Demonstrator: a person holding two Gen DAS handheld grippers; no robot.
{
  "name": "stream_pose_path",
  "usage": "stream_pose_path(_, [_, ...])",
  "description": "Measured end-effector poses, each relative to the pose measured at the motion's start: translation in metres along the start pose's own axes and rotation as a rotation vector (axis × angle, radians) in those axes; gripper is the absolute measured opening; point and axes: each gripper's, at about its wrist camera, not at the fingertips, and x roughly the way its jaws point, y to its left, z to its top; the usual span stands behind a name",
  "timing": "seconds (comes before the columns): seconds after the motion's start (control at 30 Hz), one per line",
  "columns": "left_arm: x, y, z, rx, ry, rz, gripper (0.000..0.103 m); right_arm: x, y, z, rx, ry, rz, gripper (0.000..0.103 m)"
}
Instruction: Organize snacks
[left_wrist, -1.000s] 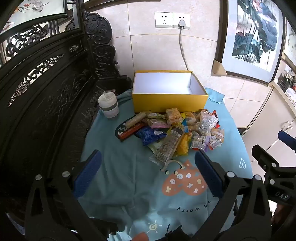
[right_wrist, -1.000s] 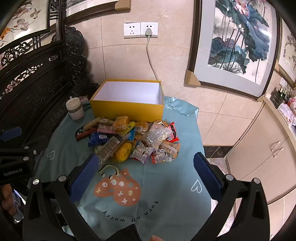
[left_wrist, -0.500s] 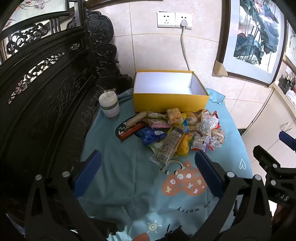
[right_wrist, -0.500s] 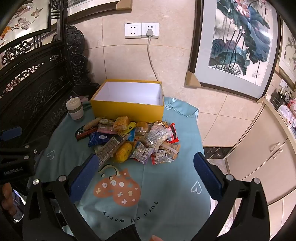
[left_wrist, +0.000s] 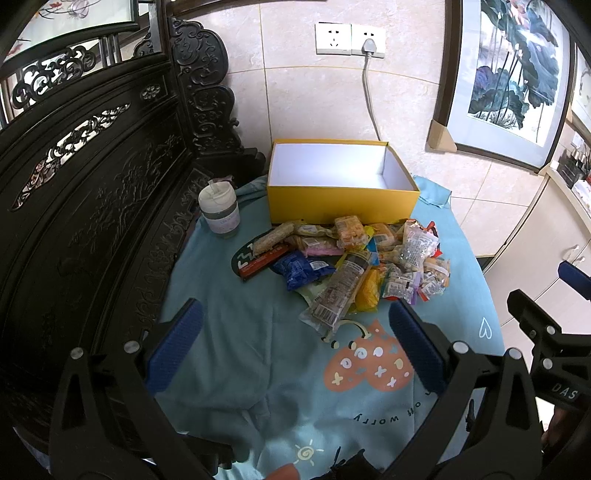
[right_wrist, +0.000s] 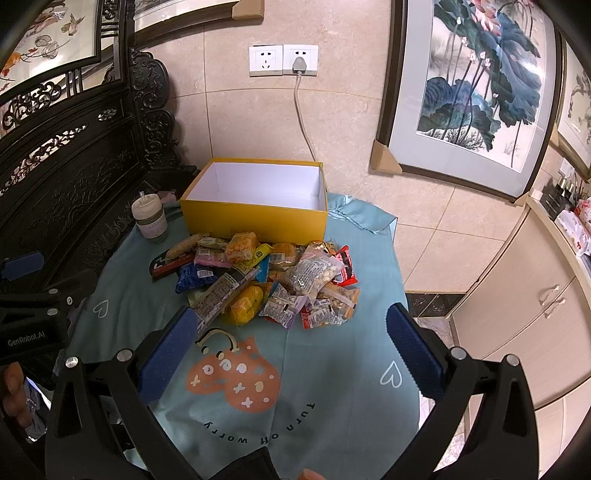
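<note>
Snacks (left_wrist: 347, 258) lie in a loose heap on the worktop's teal cloth (left_wrist: 236, 354), just in front of the yellow box (left_wrist: 341, 201), which stands open with a bare white inside. The left gripper (left_wrist: 295, 345) hovers over the cloth short of the heap, released, fingers spread wide and holding nothing. The right gripper (right_wrist: 290, 343) is likewise released and empty, its left finger (right_wrist: 168, 350) overlapping the end of a long clear packet (right_wrist: 218, 293) at the near edge of the heap. To the left of the box stands a lidded cup (left_wrist: 219, 213), beside dark carved furniture (left_wrist: 92, 177). Behind the box, a tiled wall carries sockets (right_wrist: 283, 60) with a plugged cable.
</note>
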Motion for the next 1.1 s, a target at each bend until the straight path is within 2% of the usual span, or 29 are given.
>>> stream_pose_path(1.1, [0.0008, 0.0013, -0.001, -0.008, 0.005, 0.004, 0.101, 0.0011, 0.0016, -0.0018, -0.001, 0.003, -0.001, 0.102])
